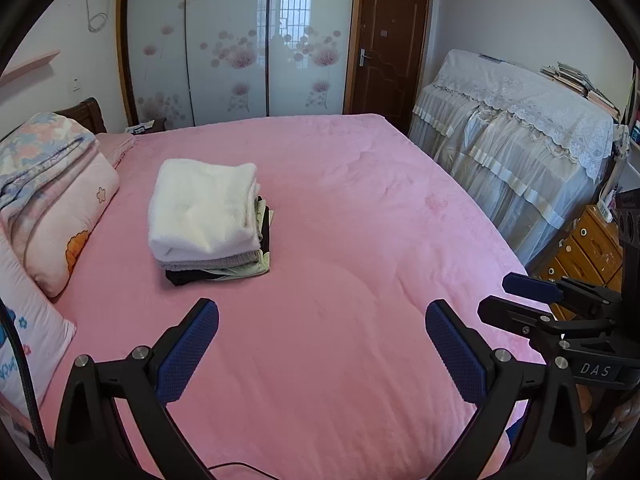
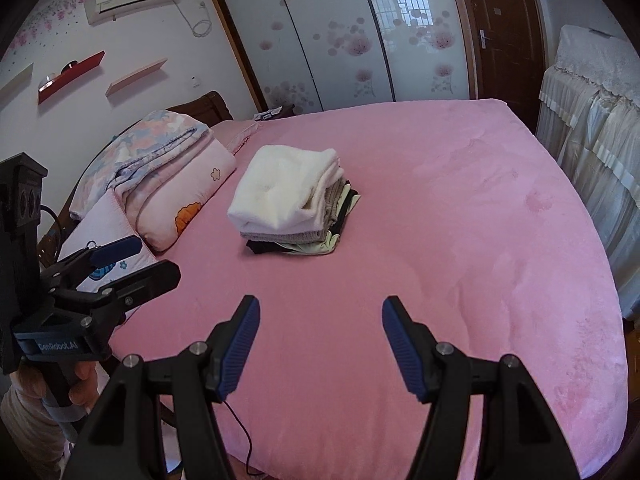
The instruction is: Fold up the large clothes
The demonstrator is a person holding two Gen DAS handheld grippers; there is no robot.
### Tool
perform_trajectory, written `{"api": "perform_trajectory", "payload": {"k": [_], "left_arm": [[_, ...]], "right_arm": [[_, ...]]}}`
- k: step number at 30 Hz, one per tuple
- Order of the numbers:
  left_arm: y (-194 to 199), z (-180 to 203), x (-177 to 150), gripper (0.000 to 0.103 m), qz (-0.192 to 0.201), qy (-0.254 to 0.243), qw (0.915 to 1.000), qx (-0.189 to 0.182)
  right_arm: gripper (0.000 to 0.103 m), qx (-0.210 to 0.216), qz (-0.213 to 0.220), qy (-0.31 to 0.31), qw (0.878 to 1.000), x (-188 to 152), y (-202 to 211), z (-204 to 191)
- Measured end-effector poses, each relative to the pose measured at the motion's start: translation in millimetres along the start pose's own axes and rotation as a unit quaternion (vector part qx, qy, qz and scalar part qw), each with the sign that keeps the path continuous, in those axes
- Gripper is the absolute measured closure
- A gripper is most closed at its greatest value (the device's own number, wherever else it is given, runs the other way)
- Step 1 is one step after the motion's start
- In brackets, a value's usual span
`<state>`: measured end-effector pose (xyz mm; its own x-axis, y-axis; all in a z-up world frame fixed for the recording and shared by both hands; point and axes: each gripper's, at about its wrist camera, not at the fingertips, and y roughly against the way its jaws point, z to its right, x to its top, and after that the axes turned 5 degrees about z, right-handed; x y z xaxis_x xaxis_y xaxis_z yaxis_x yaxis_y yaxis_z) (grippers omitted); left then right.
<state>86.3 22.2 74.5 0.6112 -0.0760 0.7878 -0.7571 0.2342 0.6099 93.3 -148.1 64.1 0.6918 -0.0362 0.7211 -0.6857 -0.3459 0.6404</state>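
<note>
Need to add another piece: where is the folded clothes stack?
The folded clothes stack sits on the pink bed, left of centre in both views, just right of the pillows.

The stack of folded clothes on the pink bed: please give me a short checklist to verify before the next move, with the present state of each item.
1. Left hand-held gripper empty and open: ok, nothing between its fingers.
2. Right hand-held gripper empty and open: ok, blue pads apart, nothing held.
3. Stack of folded clothes tidy: ok, white fluffy garment on top, grey, green and black layers below, some edges sticking out.
4. Both grippers clear of the stack: ok, pink bedcover shows between them.
5. Unfolded garment ready to fold: not ok, none visible on the bed.
6. Pillows and folded quilt apart from the stack: ok.
</note>
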Motion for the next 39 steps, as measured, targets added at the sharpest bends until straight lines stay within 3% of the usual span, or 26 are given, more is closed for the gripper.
{"api": "perform_trajectory", "payload": {"k": [4,11,16,25,35,39], "left_arm": [[16,12,-28,0.0,0.013,0.018,0.9996,0.015],[33,19,-80,0.0,0.038,0.041,0.9948,0.085],[32,19,-113,0.0,0.018,0.084,0.9937,0.072],[17,23,-145,0.0,-0.019,0.101,0.9915,0.08],[3,38,-161,0.0,-0.048,0.087,0.9917,0.082],[-3,42,-163,0.0,-0.062,0.084,0.9914,0.078]], "right_arm": [[0.039,-0.013,0.005,-0.003,1.0,-30,16,10],[0.039,-0.053,0.032,0.013,0.998,-79,39,10],[0.039,-0.068,0.05,0.013,0.996,-105,47,6],[0.038,-0.093,0.051,0.013,0.994,-136,53,7],[0.038,-0.109,0.048,-0.008,0.993,-145,51,20],[0.033,-0.113,0.046,-0.004,0.993,-147,48,21]]}}
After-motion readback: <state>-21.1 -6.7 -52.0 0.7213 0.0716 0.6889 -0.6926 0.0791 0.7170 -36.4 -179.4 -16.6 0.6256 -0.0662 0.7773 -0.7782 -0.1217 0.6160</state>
